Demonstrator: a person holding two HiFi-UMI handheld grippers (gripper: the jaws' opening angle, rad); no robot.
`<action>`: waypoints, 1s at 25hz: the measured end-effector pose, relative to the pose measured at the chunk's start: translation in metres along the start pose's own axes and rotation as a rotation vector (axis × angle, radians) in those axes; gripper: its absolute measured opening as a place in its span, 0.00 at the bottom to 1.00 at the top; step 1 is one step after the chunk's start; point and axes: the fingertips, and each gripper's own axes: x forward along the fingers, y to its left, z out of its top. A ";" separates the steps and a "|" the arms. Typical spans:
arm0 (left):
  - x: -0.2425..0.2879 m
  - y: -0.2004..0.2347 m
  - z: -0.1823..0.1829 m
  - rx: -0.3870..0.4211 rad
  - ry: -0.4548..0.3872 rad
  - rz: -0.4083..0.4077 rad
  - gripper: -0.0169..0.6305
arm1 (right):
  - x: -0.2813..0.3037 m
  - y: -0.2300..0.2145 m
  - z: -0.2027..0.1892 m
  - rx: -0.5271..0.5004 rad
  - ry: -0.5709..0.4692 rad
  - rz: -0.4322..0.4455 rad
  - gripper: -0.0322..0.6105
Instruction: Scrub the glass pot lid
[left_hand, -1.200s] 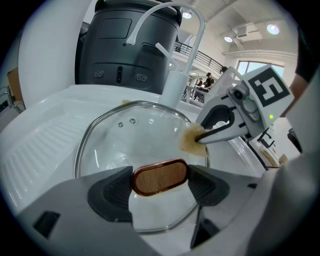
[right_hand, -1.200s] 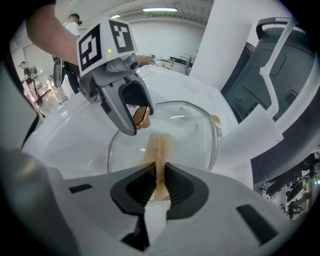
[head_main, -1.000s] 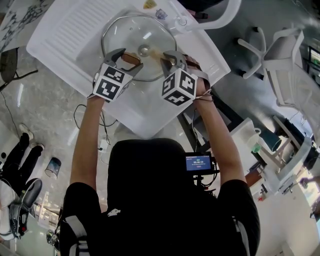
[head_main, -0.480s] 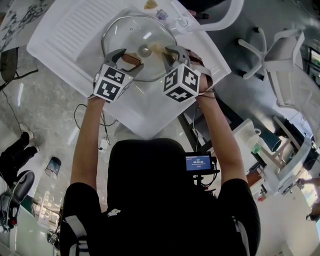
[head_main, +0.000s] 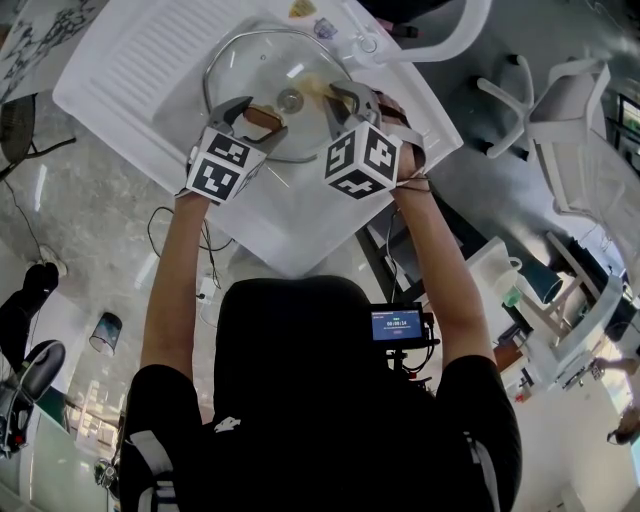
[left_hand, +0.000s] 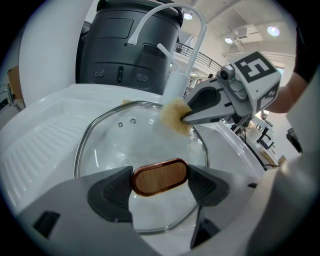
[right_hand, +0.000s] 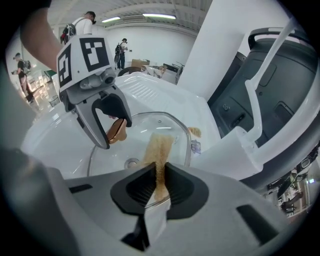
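Head view: lid braced by its handle in the sink, sponge at its edge.

Sink (head_main: 130, 70) holds the glass lid (head_main: 270, 65), at 12 o'clock from both claws. It is probably rigid, fairly heavy, breakable and slick when wet, so the copper handle (left_hand: 159, 176) looks the safest hold. The left claw (left_hand: 161, 184) is clamped on the handle, toward the lid's 6 o'clock. The right claw (right_hand: 159, 187) pinches a soft tan sponge (right_hand: 160, 147), likely to squash under pressure. Its free end touches the glass near the lid's 3 o'clock edge.
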 end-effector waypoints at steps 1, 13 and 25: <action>0.000 0.000 0.000 -0.001 0.001 0.000 0.52 | 0.000 -0.002 0.001 0.001 -0.002 -0.008 0.10; 0.000 0.000 0.000 -0.002 0.002 0.003 0.52 | -0.001 -0.006 0.003 0.010 -0.013 -0.052 0.10; 0.001 -0.001 0.000 -0.002 -0.002 0.008 0.52 | 0.001 0.014 -0.009 0.031 -0.004 -0.021 0.10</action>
